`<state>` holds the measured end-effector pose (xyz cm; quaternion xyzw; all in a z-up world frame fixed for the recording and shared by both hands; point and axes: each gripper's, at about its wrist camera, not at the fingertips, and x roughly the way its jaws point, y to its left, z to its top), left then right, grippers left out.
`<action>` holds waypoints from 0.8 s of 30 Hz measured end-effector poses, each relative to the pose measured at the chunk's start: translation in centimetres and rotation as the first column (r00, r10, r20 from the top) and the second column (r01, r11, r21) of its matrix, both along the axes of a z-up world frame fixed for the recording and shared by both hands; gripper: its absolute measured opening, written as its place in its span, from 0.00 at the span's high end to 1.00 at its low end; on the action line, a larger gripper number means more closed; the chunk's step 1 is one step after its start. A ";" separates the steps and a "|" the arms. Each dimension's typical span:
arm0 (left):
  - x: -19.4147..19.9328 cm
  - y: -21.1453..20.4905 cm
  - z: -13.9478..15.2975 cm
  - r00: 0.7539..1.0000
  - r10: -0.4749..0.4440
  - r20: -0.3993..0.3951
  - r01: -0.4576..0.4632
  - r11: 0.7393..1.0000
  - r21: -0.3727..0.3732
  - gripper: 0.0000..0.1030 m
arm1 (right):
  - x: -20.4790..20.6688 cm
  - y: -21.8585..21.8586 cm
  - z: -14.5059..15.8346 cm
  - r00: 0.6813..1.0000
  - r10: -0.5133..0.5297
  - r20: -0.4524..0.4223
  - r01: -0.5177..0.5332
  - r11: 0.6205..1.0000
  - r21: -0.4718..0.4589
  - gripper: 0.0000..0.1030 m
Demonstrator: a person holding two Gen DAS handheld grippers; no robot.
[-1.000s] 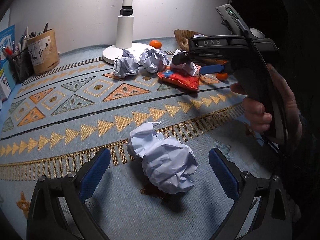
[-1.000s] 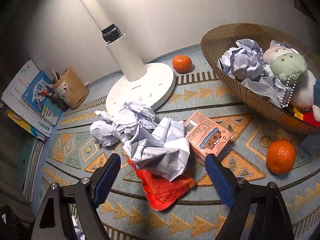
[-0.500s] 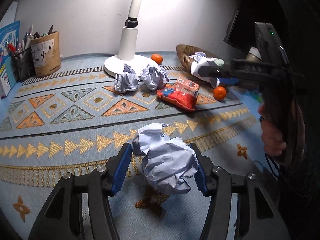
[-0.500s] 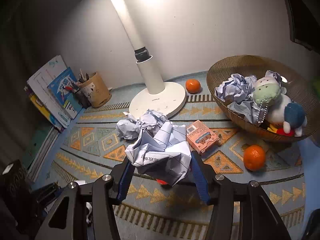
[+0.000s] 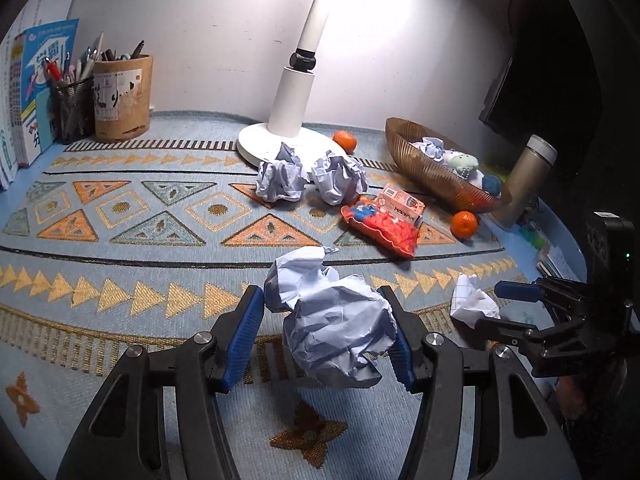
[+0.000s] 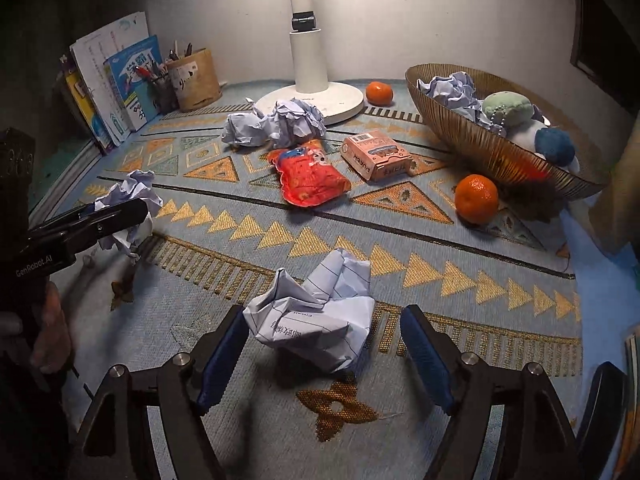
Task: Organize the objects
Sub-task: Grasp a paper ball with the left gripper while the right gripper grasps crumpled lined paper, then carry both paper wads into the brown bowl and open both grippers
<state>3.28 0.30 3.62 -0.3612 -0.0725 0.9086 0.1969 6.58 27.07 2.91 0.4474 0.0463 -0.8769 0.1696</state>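
Left wrist view: low in the frame, the left gripper (image 5: pixel 326 334) has its blue pads clamped on a pale crumpled paper ball (image 5: pixel 332 328), lifted above the patterned mat (image 5: pixel 120 220). In the right wrist view, the right gripper (image 6: pixel 324 354) holds its fingers apart around a lined paper wad (image 6: pixel 316 320); only the left pad touches it. Farther back lie a red snack packet (image 6: pixel 310 178), a pink carton (image 6: pixel 376 154) and a tangerine (image 6: pixel 476 199). At upper right, the ribbed basket (image 6: pixel 480 148) holds paper and plush toys.
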 end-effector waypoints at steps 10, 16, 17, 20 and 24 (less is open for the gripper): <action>0.2 0.1 0.0 1.000 0.007 -0.011 -0.007 1.000 -0.012 0.47 | 0.1 -0.6 -1.3 0.994 -0.073 0.084 0.079 0.994 -0.073 0.22; 0.2 0.2 0.0 1.000 0.004 -0.014 -0.004 1.000 -0.021 0.47 | 0.2 -0.8 -1.0 0.995 -0.076 0.057 0.082 0.991 -0.103 0.48; 0.2 0.3 0.0 1.000 0.003 -0.014 -0.003 1.000 -0.025 0.47 | 0.4 -0.9 -0.7 0.996 -0.072 0.046 0.077 0.992 -0.105 0.48; 0.2 0.6 0.1 1.000 0.000 -0.016 -0.001 0.999 -0.039 0.47 | 0.8 -0.5 0.4 0.997 -0.071 0.020 0.073 0.991 -0.113 0.48; -0.4 1.4 0.9 1.000 -0.020 0.000 0.020 0.999 -0.048 0.47 | 0.6 1.4 3.2 0.995 -0.099 -0.028 0.095 0.989 -0.116 0.48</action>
